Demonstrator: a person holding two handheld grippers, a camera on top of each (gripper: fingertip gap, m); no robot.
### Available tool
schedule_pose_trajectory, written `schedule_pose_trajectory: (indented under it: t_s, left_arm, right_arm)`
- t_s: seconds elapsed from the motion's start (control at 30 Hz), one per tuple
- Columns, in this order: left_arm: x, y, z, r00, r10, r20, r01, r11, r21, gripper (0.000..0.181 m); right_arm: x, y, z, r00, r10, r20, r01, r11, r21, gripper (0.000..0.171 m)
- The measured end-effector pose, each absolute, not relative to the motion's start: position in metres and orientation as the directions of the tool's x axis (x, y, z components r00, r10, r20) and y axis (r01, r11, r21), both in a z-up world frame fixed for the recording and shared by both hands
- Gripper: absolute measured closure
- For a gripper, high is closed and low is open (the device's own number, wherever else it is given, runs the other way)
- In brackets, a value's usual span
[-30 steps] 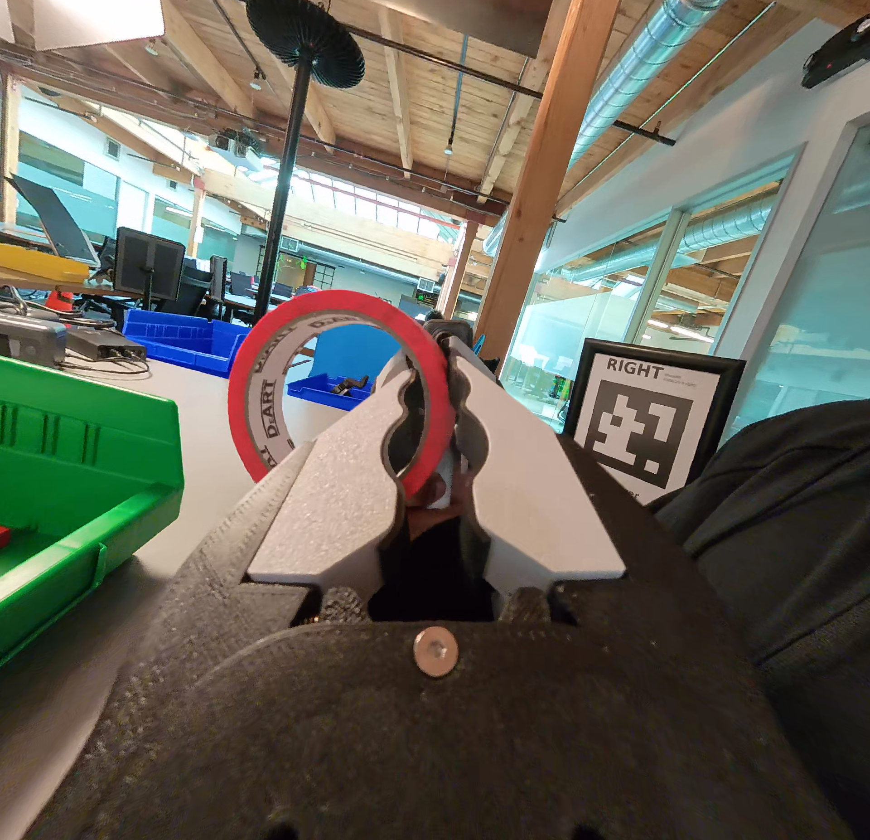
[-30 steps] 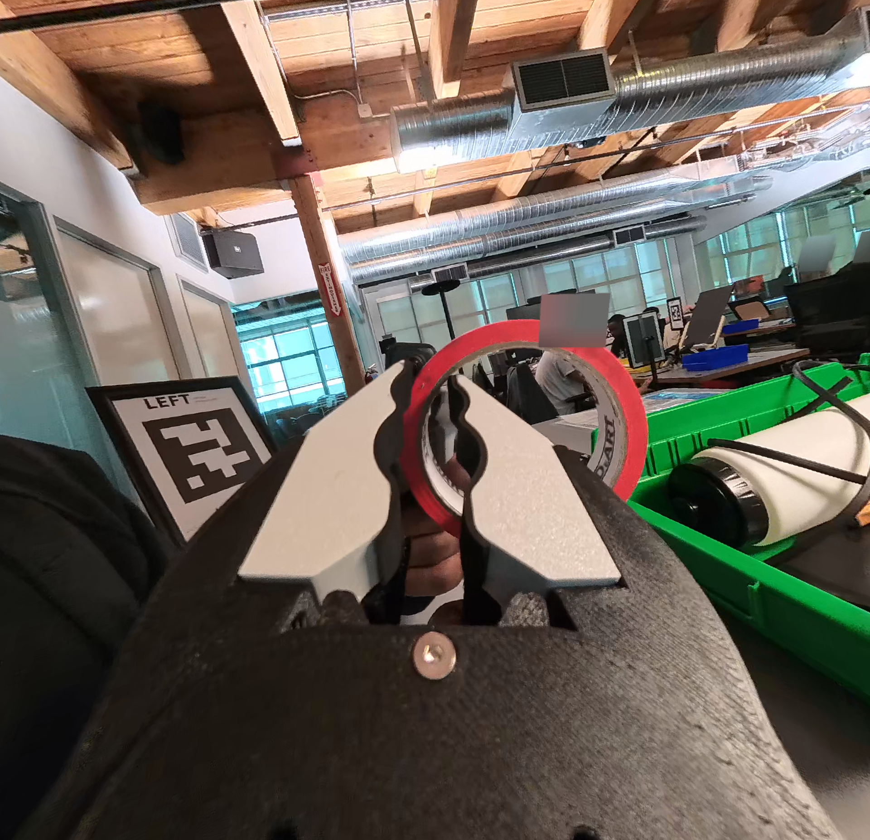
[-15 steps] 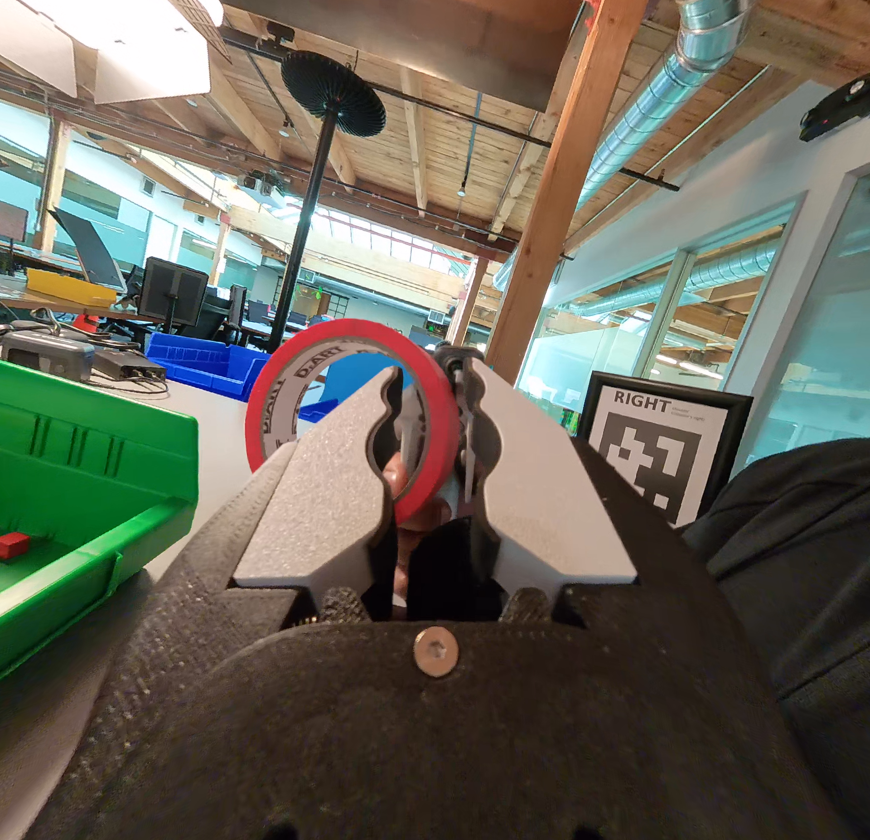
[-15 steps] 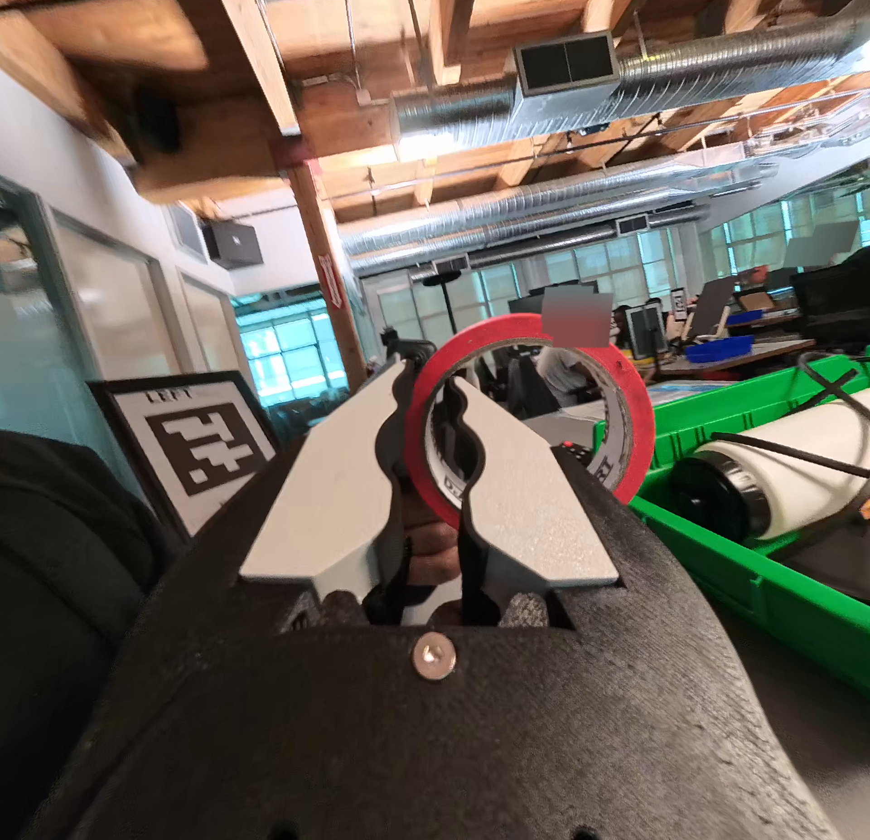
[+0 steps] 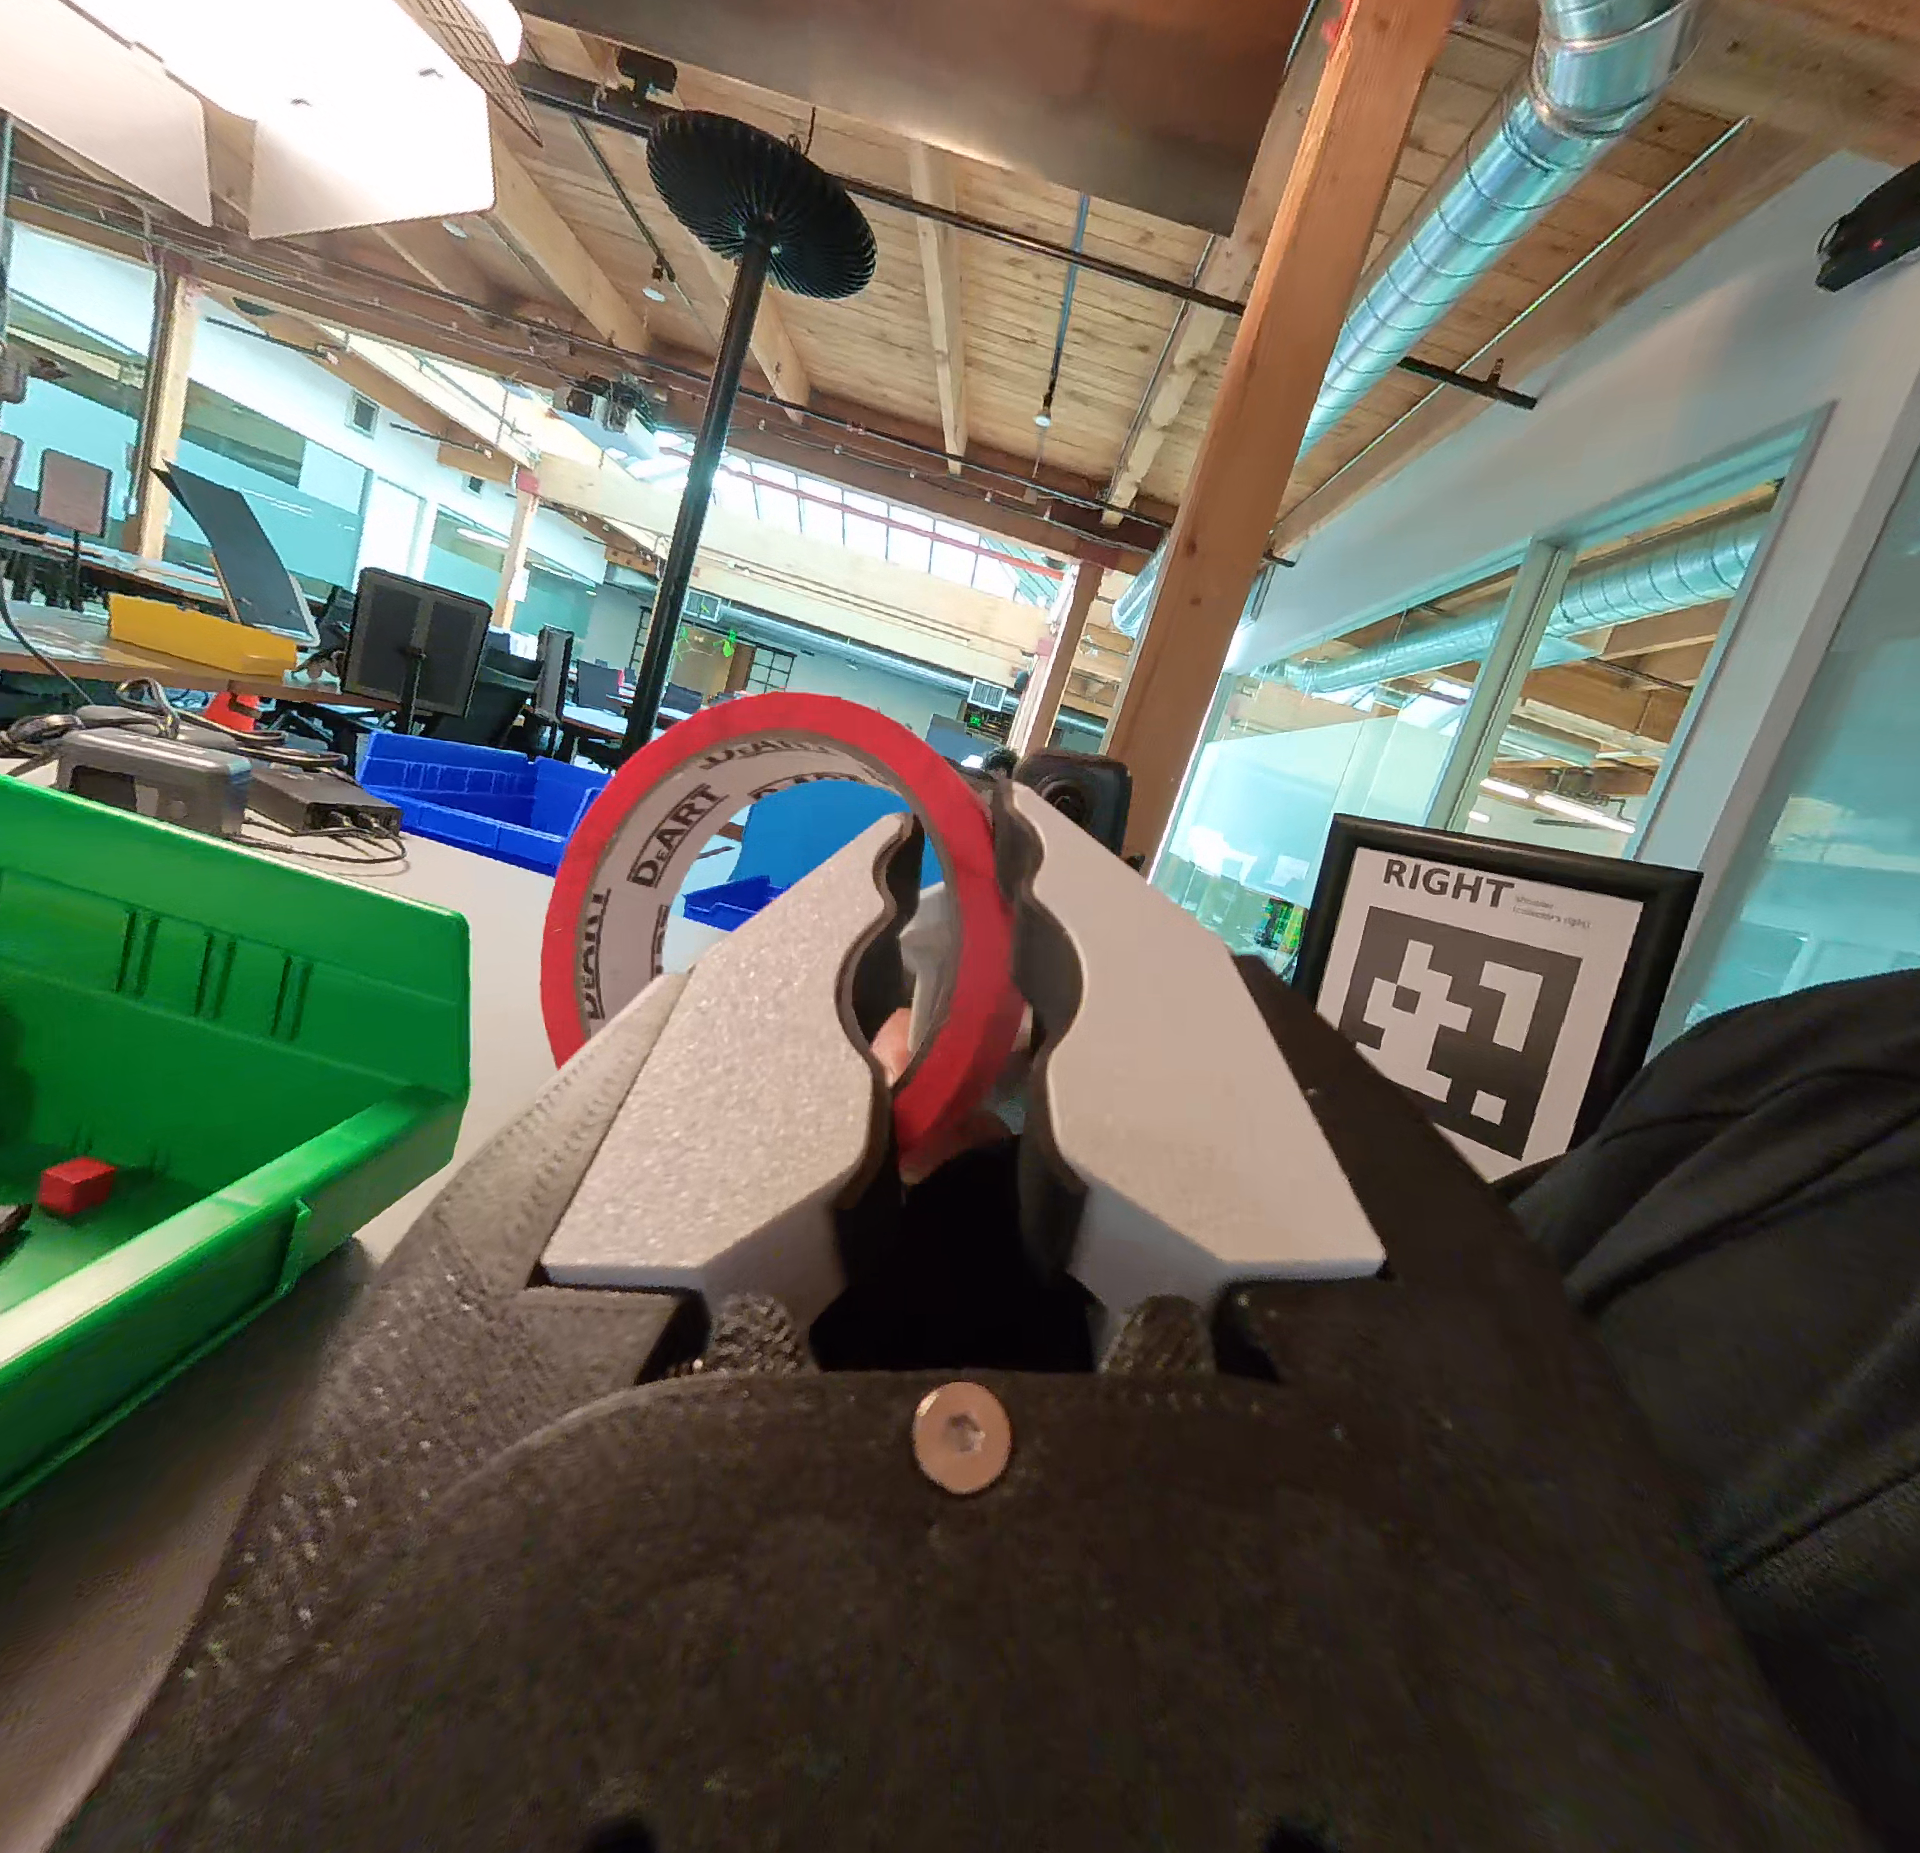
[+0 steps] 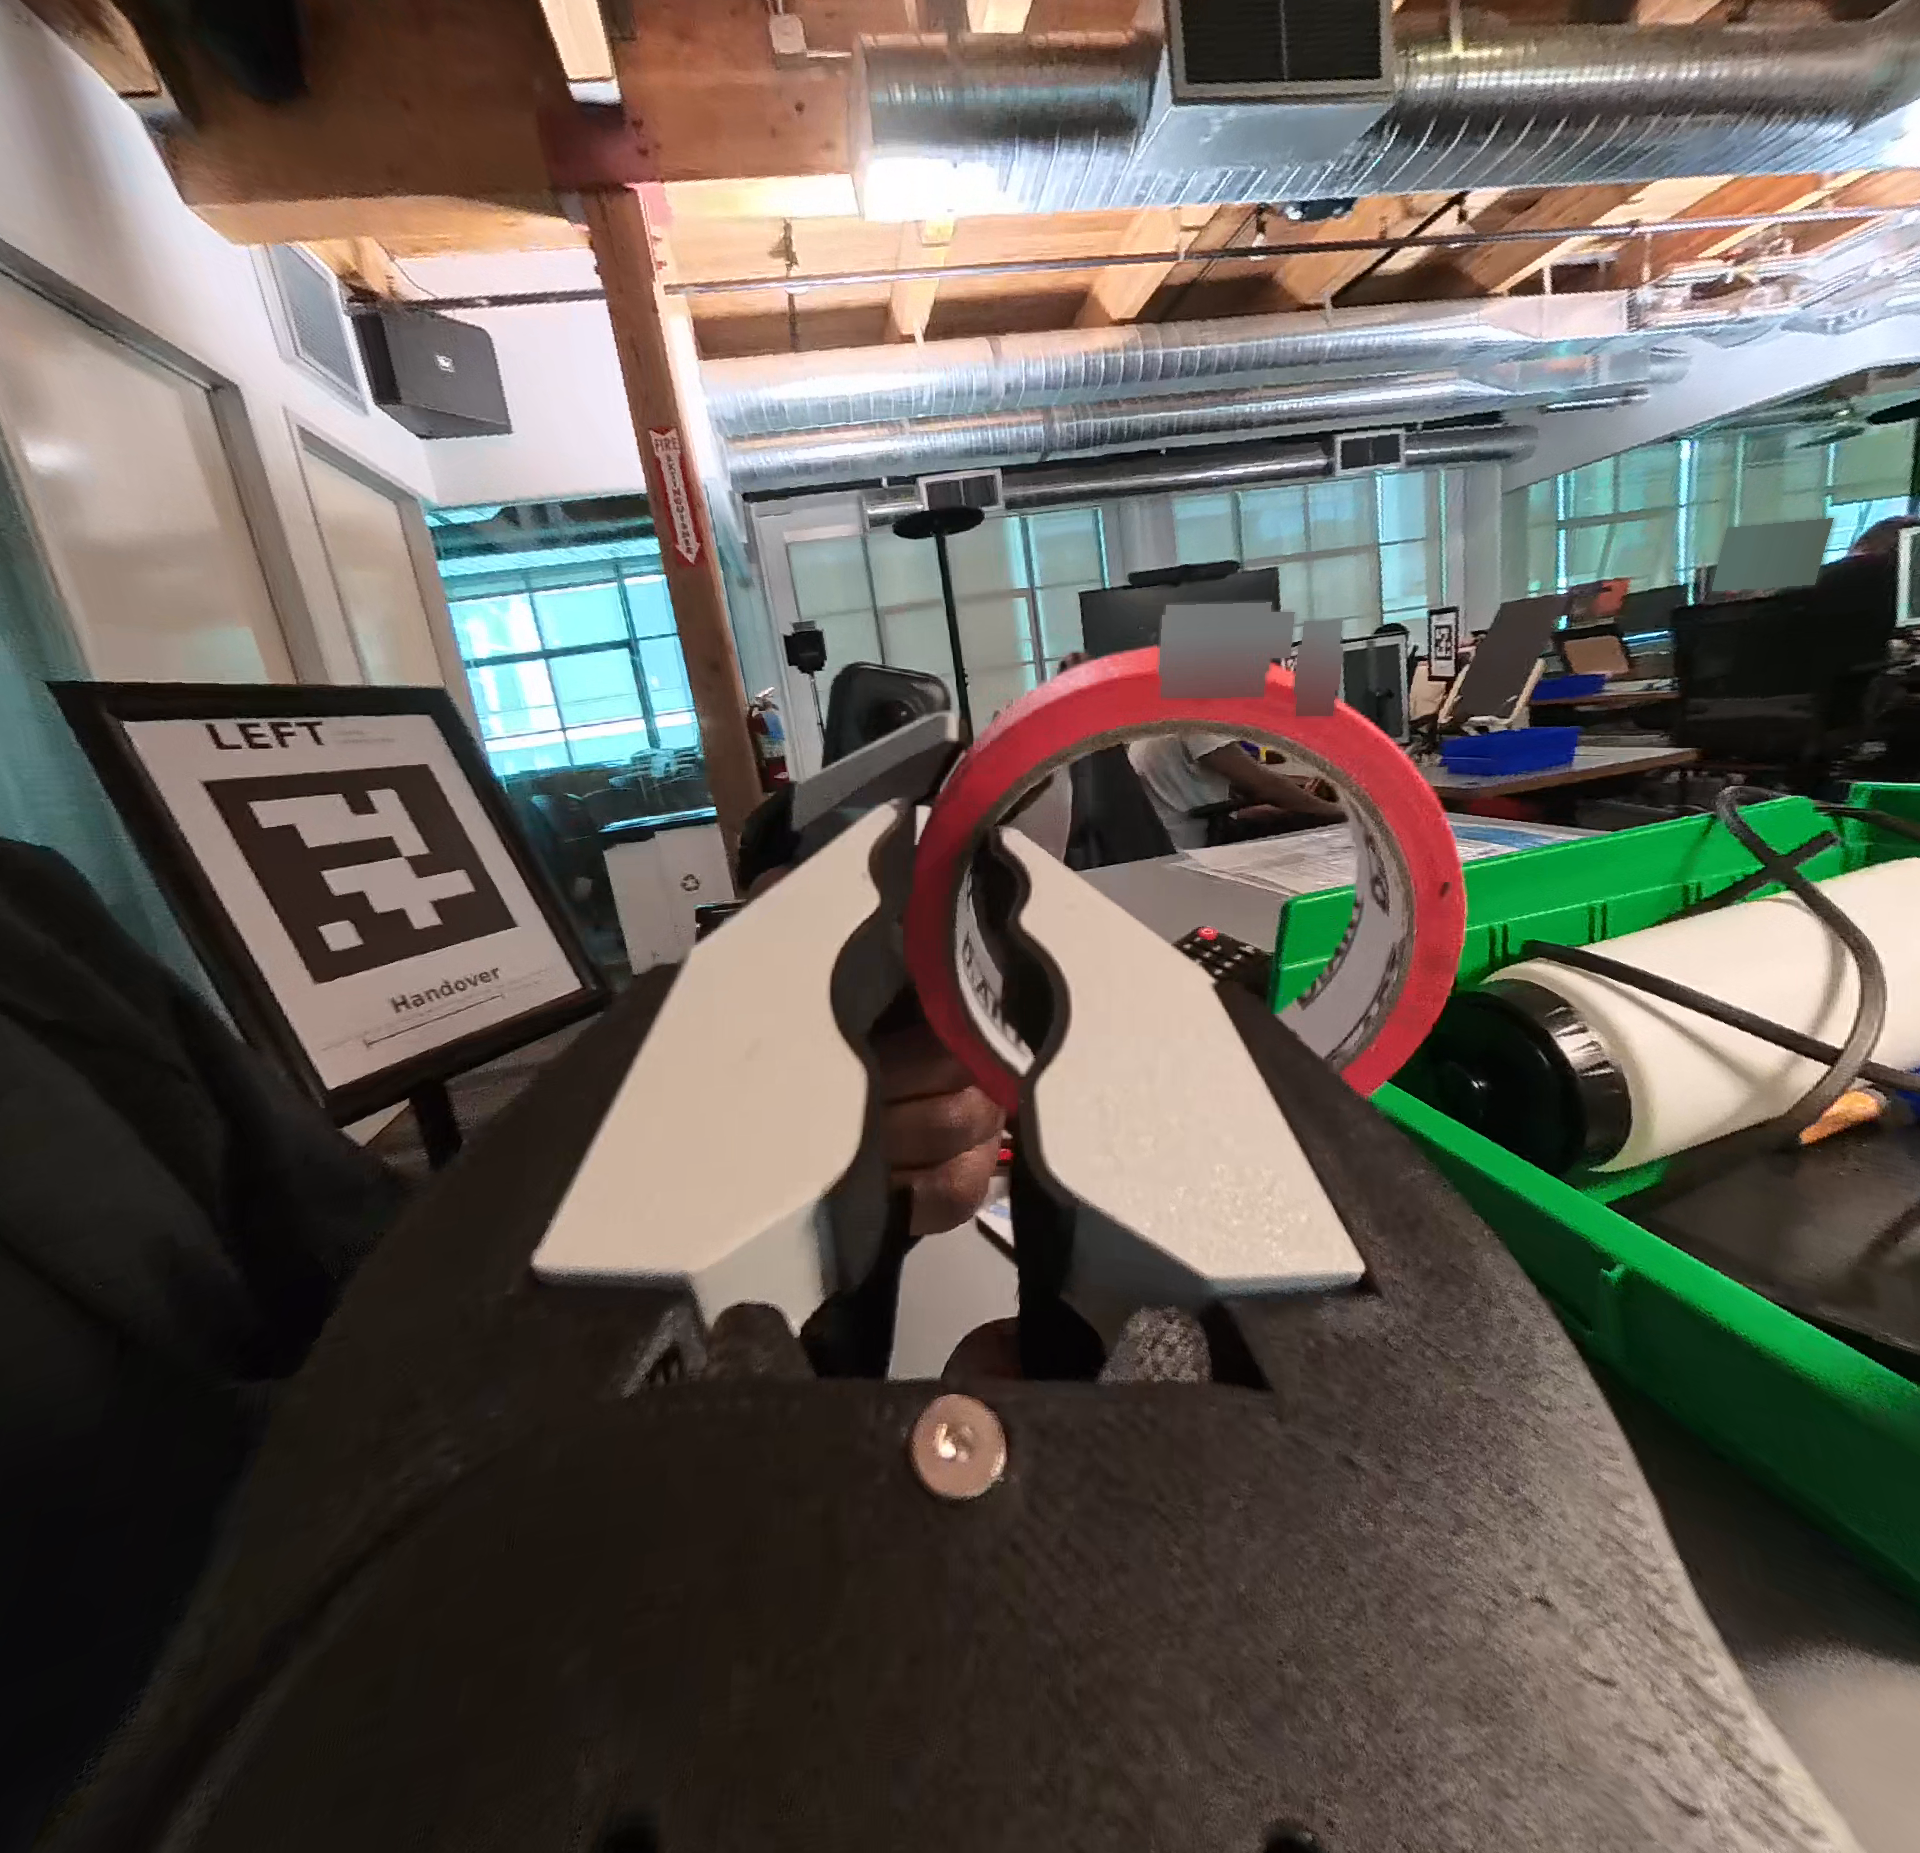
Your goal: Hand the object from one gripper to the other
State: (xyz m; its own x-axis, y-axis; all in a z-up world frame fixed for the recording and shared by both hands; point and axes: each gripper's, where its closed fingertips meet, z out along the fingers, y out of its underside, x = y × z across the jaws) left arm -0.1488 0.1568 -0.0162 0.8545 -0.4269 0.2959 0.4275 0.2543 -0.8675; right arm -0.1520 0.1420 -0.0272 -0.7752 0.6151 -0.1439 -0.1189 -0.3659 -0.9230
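Left wrist view, left to right: green bin (image 5: 208, 993) on the grey table (image 5: 488, 930); then the red tape roll (image 5: 966, 930), held up in the air and standing on edge, open core facing left and a little toward the camera. Left gripper (image 5: 961, 847) straddles the roll's right-hand wall, one finger inside the core and one outside. Left finger sits against the inner face; a thin gap seems to show beside the right finger, so I cannot tell whether it is clamped or just released. Framed marker card (image 5: 1475, 982) stands to the right.

Right wrist view, left to right: a second marker card (image 6: 332, 878); then the right gripper (image 6: 961, 837), fingers drawn together on the roll's (image 6: 1195, 723) left-hand wall, one finger through the core, firmly pinched. Left gripper's finger (image 6: 873, 769) pokes in just behind, at the same stretch of wall. Green bin (image 6: 1621, 1315) with a white roll (image 6: 1704, 982) lies to the right.

Key relation: both claws meet nose to nose on one section of the ring, the rest of the hoop sticking out sideways. Judgement: handover is at the shared-grip stage; whichever lets go should back straight out along its own fingers, or the inner finger may snag the core.
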Motion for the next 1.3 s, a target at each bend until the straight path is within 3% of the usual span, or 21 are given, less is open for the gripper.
schedule_pose_trajectory:
  t_s: [0.13,0.37,0.43,0.63,0.77,1.17,1.3]
  left_arm:
    - [-0.141,0.159,-0.018,0.849,-0.446,0.284,0.418,0.235,-0.878,0.154]
    - [-0.143,0.159,-0.020,0.872,-0.421,0.250,0.373,0.240,-0.896,0.161]
    - [-0.150,0.158,-0.018,0.877,-0.398,0.267,0.388,0.263,-0.883,0.168]
    - [-0.155,0.154,-0.013,0.854,-0.422,0.304,0.442,0.281,-0.852,0.168]
    - [-0.156,0.157,-0.016,0.872,-0.389,0.298,0.418,0.272,-0.867,0.167]
    - [-0.135,0.165,-0.026,0.854,-0.440,0.278,0.389,0.184,-0.903,0.154]
    - [-0.132,0.166,-0.031,0.870,-0.433,0.234,0.332,0.166,-0.928,0.167]
  right_arm:
    - [-0.150,0.153,-0.019,-0.792,0.572,-0.214,-0.098,-0.465,-0.880,0.157]
    - [-0.152,0.156,-0.018,-0.787,0.568,-0.241,-0.091,-0.493,-0.866,0.157]
    - [-0.151,0.153,-0.017,-0.792,0.568,-0.225,-0.096,-0.480,-0.872,0.136]
    - [-0.154,0.140,-0.029,-0.782,0.599,-0.173,-0.090,-0.383,-0.920,0.141]
    - [-0.157,0.133,-0.038,-0.750,0.655,-0.086,-0.124,-0.267,-0.956,0.158]
    - [-0.149,0.164,-0.012,-0.807,0.518,-0.284,-0.070,-0.561,-0.825,0.157]
    - [-0.152,0.161,-0.016,-0.797,0.534,-0.282,-0.065,-0.540,-0.839,0.153]
